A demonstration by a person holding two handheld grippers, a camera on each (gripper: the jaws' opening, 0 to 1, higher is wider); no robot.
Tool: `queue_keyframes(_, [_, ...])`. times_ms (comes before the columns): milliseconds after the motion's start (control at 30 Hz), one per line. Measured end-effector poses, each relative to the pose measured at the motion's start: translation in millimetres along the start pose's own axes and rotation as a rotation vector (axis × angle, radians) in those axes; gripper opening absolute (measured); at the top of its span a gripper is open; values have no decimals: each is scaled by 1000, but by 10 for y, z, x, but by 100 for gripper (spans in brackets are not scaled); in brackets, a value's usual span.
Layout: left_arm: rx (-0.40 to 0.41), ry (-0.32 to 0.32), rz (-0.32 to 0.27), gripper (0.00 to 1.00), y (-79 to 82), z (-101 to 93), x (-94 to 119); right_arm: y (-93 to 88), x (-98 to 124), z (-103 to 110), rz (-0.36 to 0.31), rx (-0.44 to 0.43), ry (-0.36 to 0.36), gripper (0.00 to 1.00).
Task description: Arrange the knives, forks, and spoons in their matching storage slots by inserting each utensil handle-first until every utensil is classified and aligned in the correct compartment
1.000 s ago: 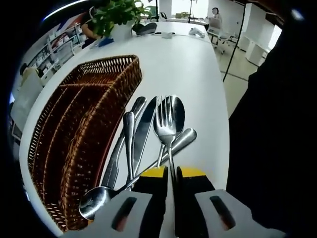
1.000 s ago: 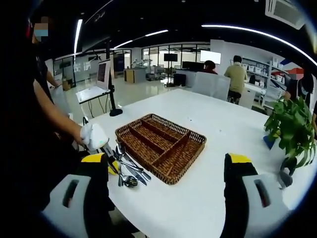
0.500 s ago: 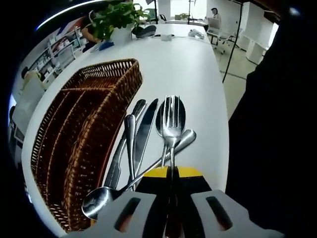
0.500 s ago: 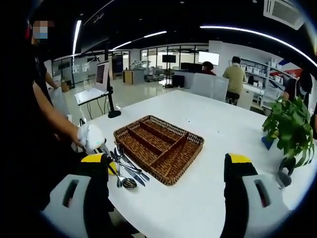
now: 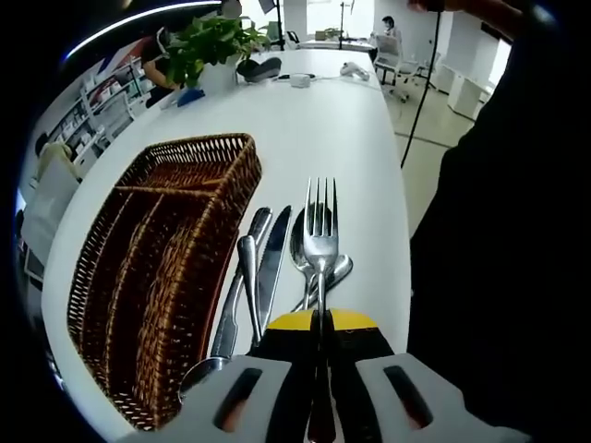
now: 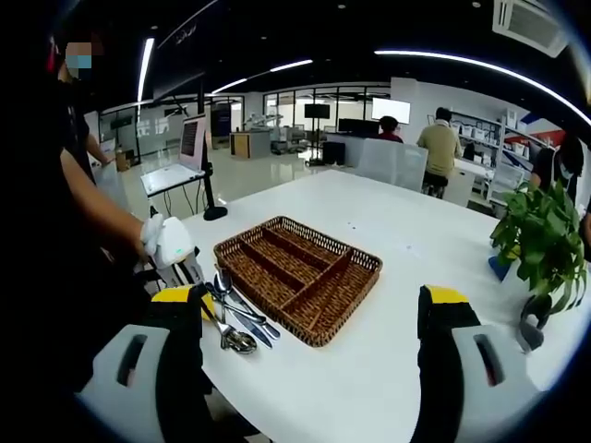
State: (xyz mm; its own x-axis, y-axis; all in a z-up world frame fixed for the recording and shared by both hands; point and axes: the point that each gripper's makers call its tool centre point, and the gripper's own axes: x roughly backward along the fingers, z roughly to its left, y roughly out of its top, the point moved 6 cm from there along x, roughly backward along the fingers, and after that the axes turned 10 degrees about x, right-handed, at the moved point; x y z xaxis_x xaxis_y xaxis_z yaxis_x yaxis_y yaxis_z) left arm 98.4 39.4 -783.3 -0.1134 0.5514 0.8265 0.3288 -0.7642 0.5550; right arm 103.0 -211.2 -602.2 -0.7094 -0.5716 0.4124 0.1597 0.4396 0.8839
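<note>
Left gripper view: your left gripper (image 5: 319, 323) is pinching the fork (image 5: 320, 242) by its handle, tines forward, above the other cutlery (image 5: 263, 277).
Right gripper (image 6: 309, 323): you are holding it wide apart, gripping nothing.
Basket (image 5: 148, 277): lying just beside the pile.
Advice: turn the fork handle-first before you are lowering it into its slot.

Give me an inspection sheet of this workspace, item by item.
Surface: white table, mostly bare.
Job's things: wicker tray, compartments look empty; fork raised in left gripper; knives and spoons loose beside the tray.
Clutter: potted plant and small items at the far end.
Grippers: left gripper shut on the fork's handle; right gripper open, holding nothing.
Cables: a thin one at the far end.
Surroundings: open office, people at desks, a tripod stand.
</note>
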Motion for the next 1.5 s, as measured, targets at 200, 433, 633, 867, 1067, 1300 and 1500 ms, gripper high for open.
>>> queue_keyframes(200, [1,-23,16,1,30,13,84,-26,39,-12,7,3,0,100])
queue_keyframes(433, [1,-24,44,1,73,20,193,-45,57,-30,10,4,-4,100])
queue_keyframes(633, [-36,-38,45,1,215,15,328,-104,37,-14,29,11,-1,100])
queue_keyframes(867, [-71,-96,56,1,359,-41,477,-105,31,-44,18,-12,-9,100])
queue_keyframes(1067, [-94,-92,64,1,464,25,649,-108,40,-81,15,-20,-13,100])
queue_keyframes(1300, [-96,-96,63,2,640,67,893,-98,26,-76,11,-22,-10,100])
queue_keyframes(1500, [-117,-71,63,2,697,122,998,-77,11,-85,6,-25,-11,100])
